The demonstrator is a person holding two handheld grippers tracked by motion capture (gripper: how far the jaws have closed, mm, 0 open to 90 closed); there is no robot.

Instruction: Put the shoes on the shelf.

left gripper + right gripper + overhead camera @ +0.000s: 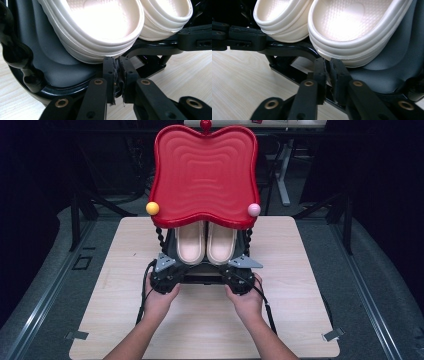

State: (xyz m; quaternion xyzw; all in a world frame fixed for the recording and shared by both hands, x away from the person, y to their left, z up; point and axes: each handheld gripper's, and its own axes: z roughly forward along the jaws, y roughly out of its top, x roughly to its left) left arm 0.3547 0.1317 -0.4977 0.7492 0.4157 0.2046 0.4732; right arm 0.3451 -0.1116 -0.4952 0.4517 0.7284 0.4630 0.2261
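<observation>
Cream slippers (205,242) sit side by side on the black shelf (200,272) under the red tray (205,175) on your worktop (125,295), while your left tool (117,61) and right tool (328,62) each stand barely parted, gripping nothing, just below a slipper's heel.

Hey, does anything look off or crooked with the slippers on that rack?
Nothing stands out. The two cream slippers sit side by side, heels toward the person, on the black lower shelf under the red tray. No spill or damage shows.
</observation>
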